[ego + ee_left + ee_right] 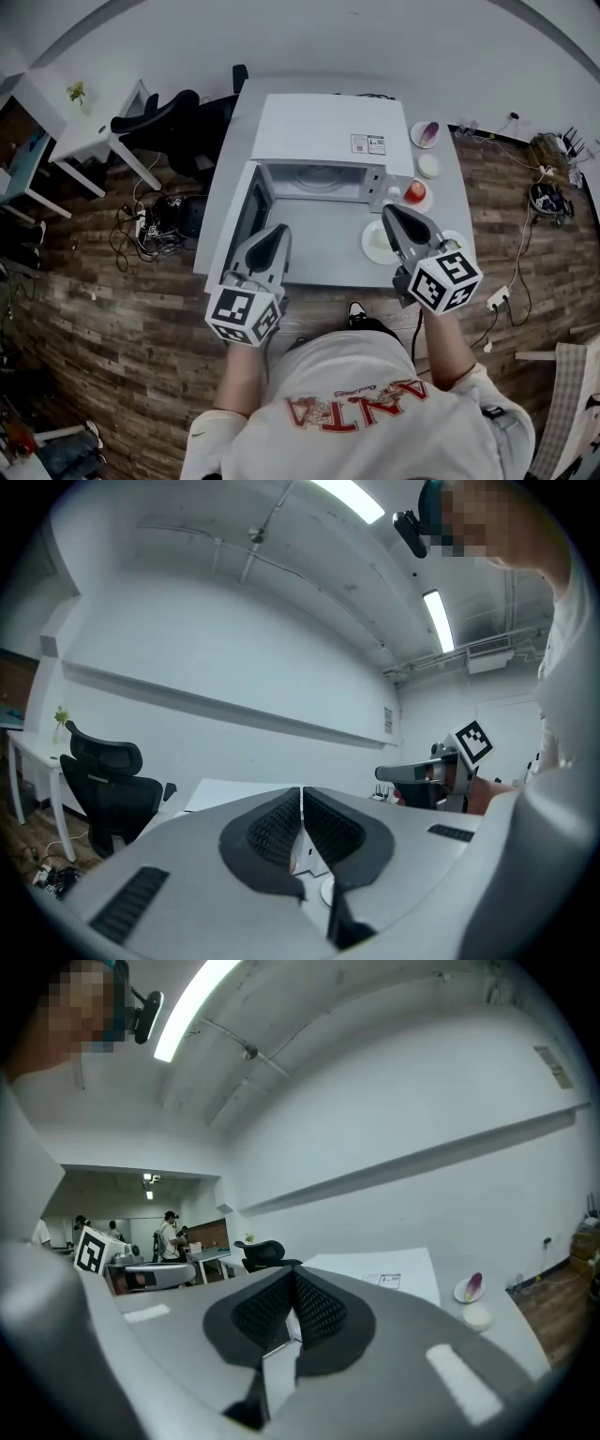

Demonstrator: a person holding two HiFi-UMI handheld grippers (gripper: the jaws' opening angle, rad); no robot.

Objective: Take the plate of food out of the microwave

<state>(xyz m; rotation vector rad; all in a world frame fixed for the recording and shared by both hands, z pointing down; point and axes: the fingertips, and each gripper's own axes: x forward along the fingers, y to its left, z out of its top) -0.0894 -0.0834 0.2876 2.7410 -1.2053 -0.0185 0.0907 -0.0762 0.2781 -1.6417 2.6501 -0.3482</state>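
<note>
Nearest the head camera, at the bottom of its frame, is the person's white shirt [361, 412] with red lettering. Both forearms reach up the frame from it toward a grey table [319, 253].

At lower left of centre, the left gripper [278, 229] hangs over the table's front edge. It is just below the open microwave door [240, 217], which swings out to the left. Its own view shows the two dark ribbed pads [277, 829] pressed together along a thin line.

At right of centre, the right gripper [388, 210] points up the frame toward the right front corner of the microwave [323, 131]. Its jaws are likewise closed pad to pad, and they pinch no object.

The microwave cavity is open, and the round turntable [323, 176] shows inside it.

A white plate [373, 246] lies on the table in front of the microwave's right side, outside the cavity. It is directly under the right gripper, whose body covers the plate's right part. The uncovered left part looks plain white, and whether food lies on the covered part cannot be told. The closed jaw tips sit above the plate's upper edge, but no view shows whether they touch it.

Just beyond those tips, beside the microwave's right front corner, a red round item [415, 191] sits on a small white dish [418, 202].

Further up the right side of the table are a small white disc [428, 166] and a dish with a purple piece [425, 134].
</note>
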